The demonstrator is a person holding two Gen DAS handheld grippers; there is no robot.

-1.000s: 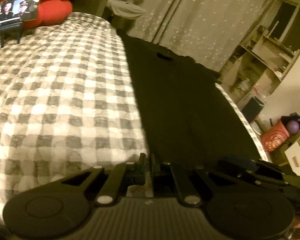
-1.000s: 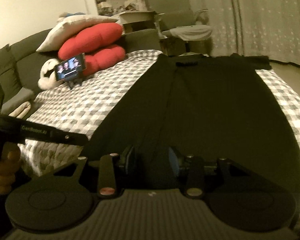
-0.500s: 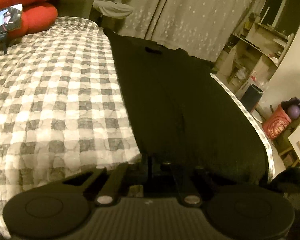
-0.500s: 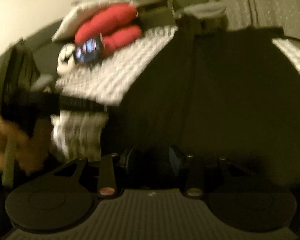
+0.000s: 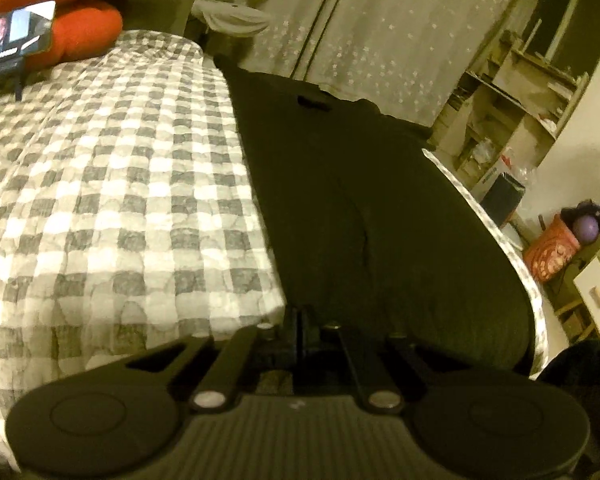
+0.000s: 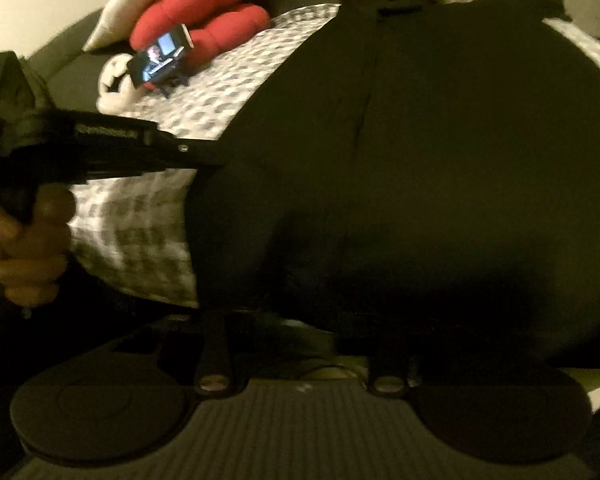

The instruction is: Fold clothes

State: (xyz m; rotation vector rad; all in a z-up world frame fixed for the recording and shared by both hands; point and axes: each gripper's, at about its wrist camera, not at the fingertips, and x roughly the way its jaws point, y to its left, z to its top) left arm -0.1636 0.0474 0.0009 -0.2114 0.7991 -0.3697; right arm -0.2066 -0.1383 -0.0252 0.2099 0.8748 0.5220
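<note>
Both my grippers, left (image 5: 298, 322) and right (image 6: 300, 320), pinched shut on black garment's (image 5: 372, 184) near hem; bare checkered bedspread (image 5: 112, 184) at nine o'clock.

Dim, warm yellowish light throughout. The fisheye bends and darkens the corners. The right wrist view is motion-blurred; the black garment (image 6: 420, 160) swallows detail in shadow.
</note>
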